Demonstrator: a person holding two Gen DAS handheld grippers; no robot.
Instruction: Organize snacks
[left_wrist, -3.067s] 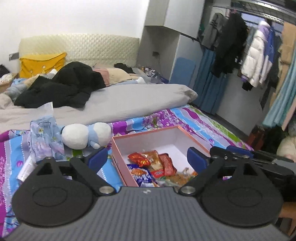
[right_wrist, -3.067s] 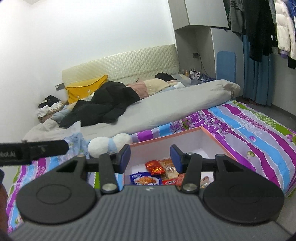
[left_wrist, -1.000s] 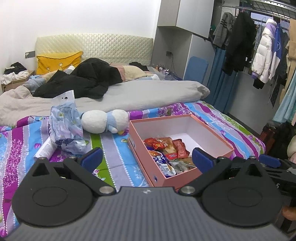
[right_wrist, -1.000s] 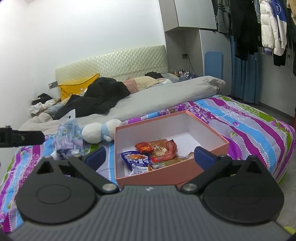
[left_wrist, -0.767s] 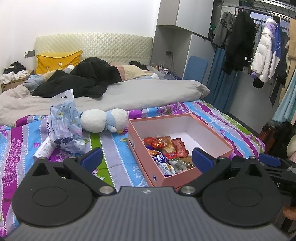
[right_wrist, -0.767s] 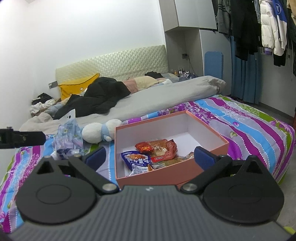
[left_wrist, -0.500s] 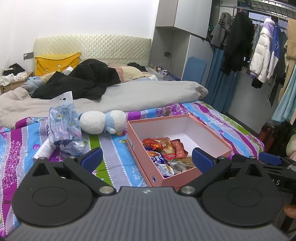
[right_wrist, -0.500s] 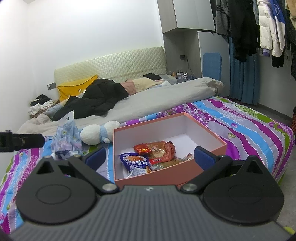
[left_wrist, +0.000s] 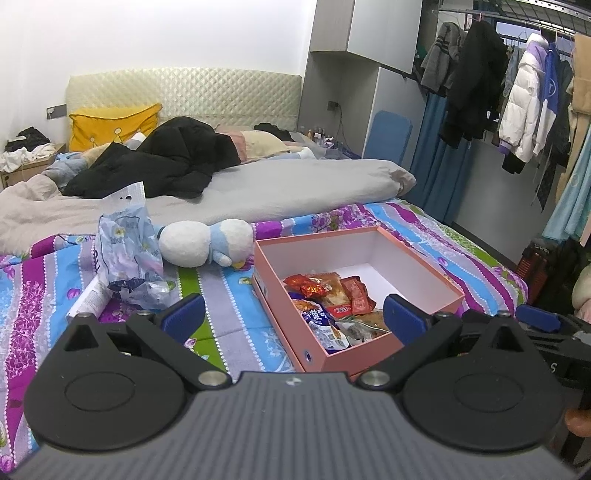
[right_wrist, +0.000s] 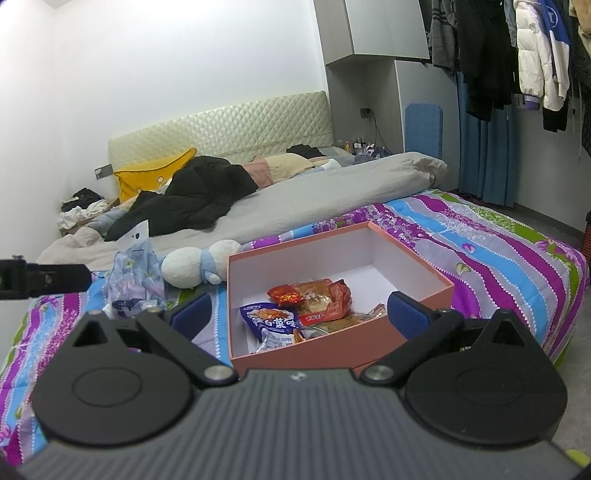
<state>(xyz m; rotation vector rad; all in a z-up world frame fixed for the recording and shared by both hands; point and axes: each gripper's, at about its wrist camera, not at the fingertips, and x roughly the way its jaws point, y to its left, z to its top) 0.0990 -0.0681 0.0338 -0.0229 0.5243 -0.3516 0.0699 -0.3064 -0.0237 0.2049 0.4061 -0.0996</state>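
Both sets of jaws are spread wide and grasp nothing. The left gripper (left_wrist: 293, 317) and right gripper (right_wrist: 301, 314) hover at the near edge of the bed with the striped purple-and-blue sheet (right_wrist: 491, 251). Straight ahead between each pair of jaws sits the open salmon-pink cardboard box (left_wrist: 424, 271) (right_wrist: 236, 291), holding the pile of red, blue and brown snack packets (left_wrist: 328, 295) (right_wrist: 306, 306). Beyond the left jaws' left finger stands a crumpled pale-blue plastic bag (left_wrist: 127, 251), with a white-and-blue plush toy (left_wrist: 201, 243) just beside it.
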